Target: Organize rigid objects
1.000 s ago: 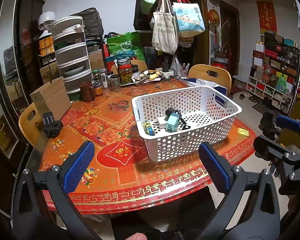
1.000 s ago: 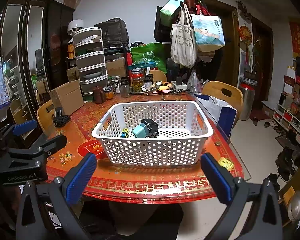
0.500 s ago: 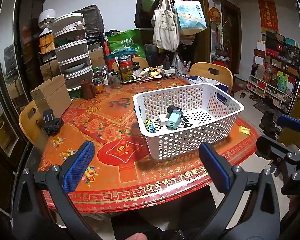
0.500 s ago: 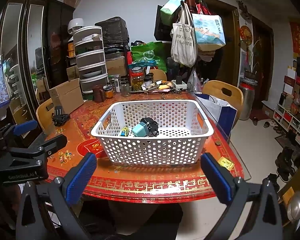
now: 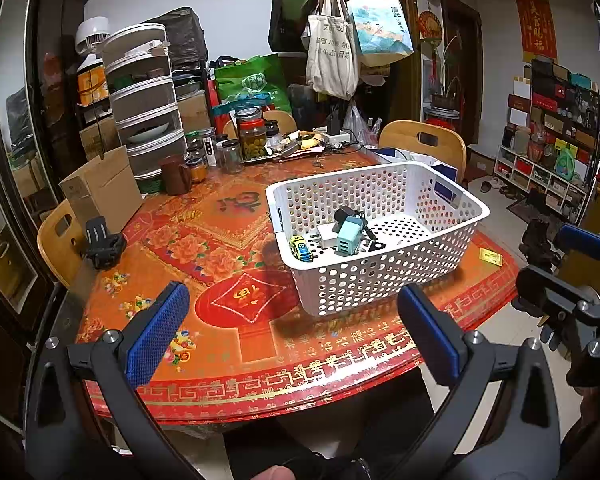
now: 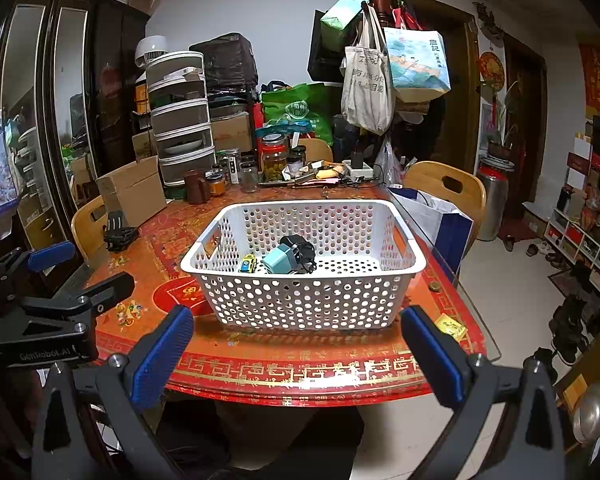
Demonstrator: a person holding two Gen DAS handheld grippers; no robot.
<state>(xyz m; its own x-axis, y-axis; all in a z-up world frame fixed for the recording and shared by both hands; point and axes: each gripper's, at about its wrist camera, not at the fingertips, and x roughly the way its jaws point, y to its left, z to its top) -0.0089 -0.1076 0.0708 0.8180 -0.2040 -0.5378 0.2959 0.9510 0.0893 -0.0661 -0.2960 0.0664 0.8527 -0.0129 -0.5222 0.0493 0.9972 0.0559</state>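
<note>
Basket (image 5: 380, 276) of white perforated plastic sits on the red-and-gold patterned tabletop (image 5: 236, 344), toward its near right part. Inside it, bunched against the left end, lie a small yellow toy car (image 5: 301, 248), a teal block-shaped charger (image 5: 349, 236) and a black adapter with its cord (image 6: 300, 249); a white flat piece lies under the charger. On the tabletop's left edge, well apart from the basket, rests a black clip-like holder (image 5: 102, 238), just beside a cardboard box (image 5: 104, 190). Jars (image 5: 253, 140) and a brown mug (image 5: 175, 175) crowd the far side.

Left tongs (image 5: 296, 340) hang over the near rim of the tabletop, blue pads spread wide with nothing between them. Right tongs (image 6: 296, 356) are likewise spread wide and hold nothing, level with the near edge and facing the basket's long wall. A small yellow packet (image 6: 450, 326) lies near the right corner.
</note>
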